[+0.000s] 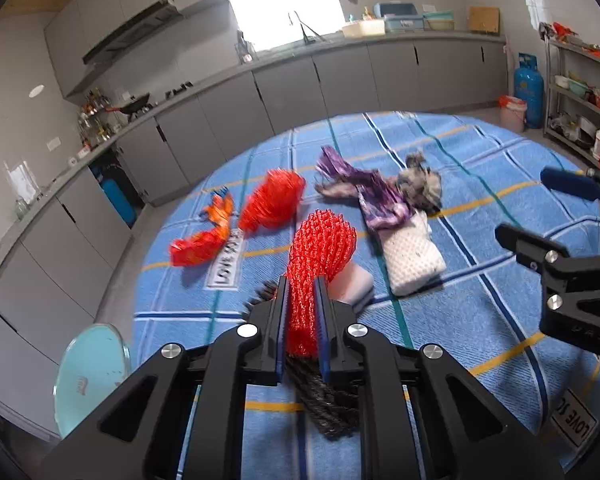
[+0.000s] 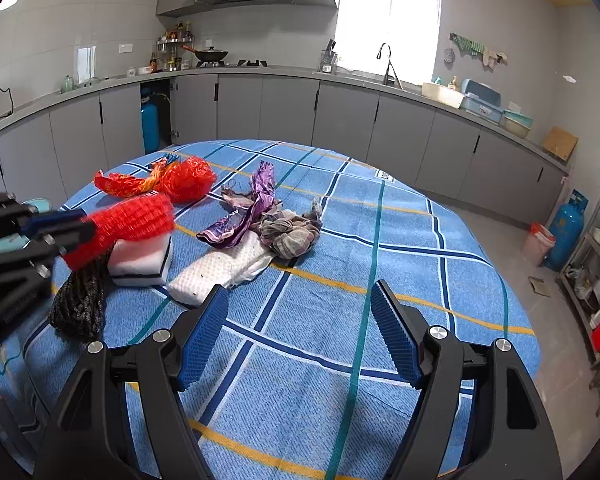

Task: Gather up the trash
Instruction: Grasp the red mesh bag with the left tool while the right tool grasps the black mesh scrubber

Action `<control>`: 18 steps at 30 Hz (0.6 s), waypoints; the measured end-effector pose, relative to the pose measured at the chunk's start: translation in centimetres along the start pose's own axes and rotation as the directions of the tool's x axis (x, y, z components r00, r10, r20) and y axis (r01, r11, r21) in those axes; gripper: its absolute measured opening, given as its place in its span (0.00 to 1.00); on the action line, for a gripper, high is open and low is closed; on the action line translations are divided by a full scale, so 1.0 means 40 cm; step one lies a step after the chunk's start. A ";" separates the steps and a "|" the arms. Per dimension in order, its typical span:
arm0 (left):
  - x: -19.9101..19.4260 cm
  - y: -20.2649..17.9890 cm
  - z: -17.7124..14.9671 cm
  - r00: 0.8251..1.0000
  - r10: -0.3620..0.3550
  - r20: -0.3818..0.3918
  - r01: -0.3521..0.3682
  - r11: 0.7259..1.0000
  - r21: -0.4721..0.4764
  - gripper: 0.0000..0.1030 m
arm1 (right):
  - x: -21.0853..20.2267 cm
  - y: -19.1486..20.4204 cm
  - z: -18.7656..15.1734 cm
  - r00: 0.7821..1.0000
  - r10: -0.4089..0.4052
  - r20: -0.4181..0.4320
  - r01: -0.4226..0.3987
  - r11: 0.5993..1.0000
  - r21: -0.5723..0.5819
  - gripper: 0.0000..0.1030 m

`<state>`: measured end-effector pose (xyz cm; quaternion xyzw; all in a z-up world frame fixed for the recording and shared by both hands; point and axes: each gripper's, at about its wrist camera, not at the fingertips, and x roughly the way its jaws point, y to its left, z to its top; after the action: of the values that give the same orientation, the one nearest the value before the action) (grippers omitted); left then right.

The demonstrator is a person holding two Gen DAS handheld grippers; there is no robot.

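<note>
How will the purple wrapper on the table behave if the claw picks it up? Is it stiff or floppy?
The purple wrapper looks crumpled and thin, so it is probably floppy and light. Its glossy surface may be slippery. It touches the checked cloth, which might shift with it.

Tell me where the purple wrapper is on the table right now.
The purple wrapper lies mid-table in the right wrist view, draped between the crumpled checked rag on its right and the white sponge block on its left, just beyond the white foam sheet.
</note>
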<state>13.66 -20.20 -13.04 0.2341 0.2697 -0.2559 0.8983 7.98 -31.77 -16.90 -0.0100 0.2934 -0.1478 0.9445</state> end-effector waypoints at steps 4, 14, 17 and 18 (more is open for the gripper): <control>-0.068 0.050 0.015 0.998 0.035 0.055 -0.033 0.999 -0.030 0.11 | -0.011 0.015 0.006 1.000 0.011 0.010 -0.011 1.000 -0.003 0.71; -0.126 0.180 -0.084 0.975 0.220 0.004 -0.218 0.968 -0.128 0.11 | -0.022 0.163 0.042 0.986 0.166 0.013 -0.165 0.985 -0.052 0.71; -0.127 0.203 -0.119 0.966 0.260 -0.017 -0.259 0.956 -0.139 0.12 | -0.020 0.223 0.047 0.976 0.219 0.002 -0.218 0.973 -0.082 0.71; -0.126 0.212 -0.127 0.965 0.263 -0.023 -0.264 0.954 -0.145 0.12 | -0.018 0.247 0.047 0.971 0.240 -0.007 -0.239 0.966 -0.097 0.71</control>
<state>13.12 -9.25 -11.39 0.2018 0.2559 -0.1130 0.9386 11.17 -22.24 -16.01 -0.0205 0.2971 -0.0182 0.9545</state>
